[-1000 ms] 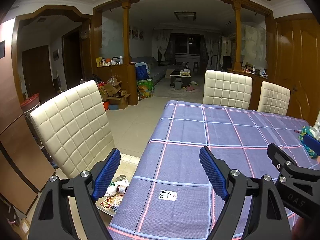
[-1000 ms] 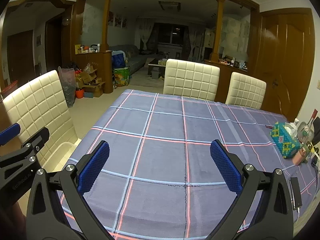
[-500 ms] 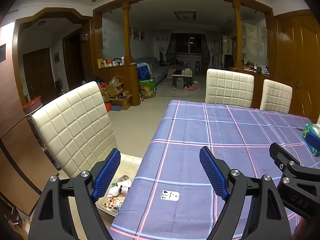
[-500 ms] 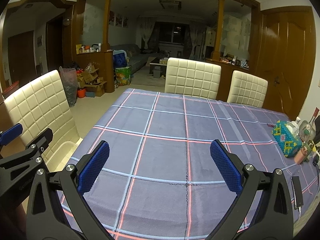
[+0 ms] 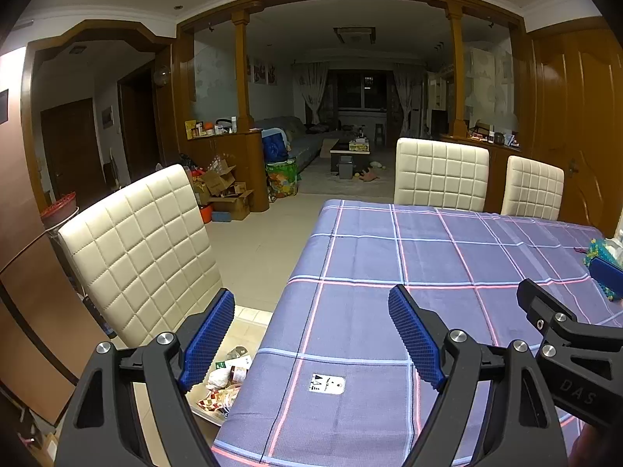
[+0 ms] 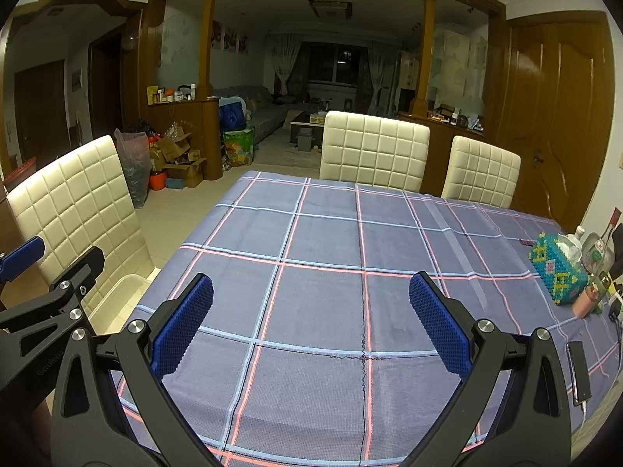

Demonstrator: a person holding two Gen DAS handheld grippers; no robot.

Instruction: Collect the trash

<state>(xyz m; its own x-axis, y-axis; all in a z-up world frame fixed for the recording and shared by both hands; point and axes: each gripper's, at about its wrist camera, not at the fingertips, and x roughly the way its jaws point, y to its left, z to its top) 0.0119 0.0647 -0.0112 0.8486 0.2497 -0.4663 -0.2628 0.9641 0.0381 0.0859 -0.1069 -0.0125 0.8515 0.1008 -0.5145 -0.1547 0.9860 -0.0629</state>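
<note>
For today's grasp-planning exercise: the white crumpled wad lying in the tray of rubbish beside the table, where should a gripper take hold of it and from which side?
Grip the white crumpled wad across its bulging middle, coming down from above. It lies loose on top of the trash in the tray, with the table edge and chair hemming the sides. The left gripper is open and nearest.

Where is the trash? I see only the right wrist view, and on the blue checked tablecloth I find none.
Observer: The left wrist view shows a pile of crumpled wrappers and a small bottle, low beside the left edge of the blue checked tablecloth.
Operator: Does it lie loose on the floor?
Observer: It seems to lie in a shallow pale tray; only part of the rim shows.
Operator: Is the left gripper ready?
Observer: The left gripper is open and empty, over the table's near left corner.
</note>
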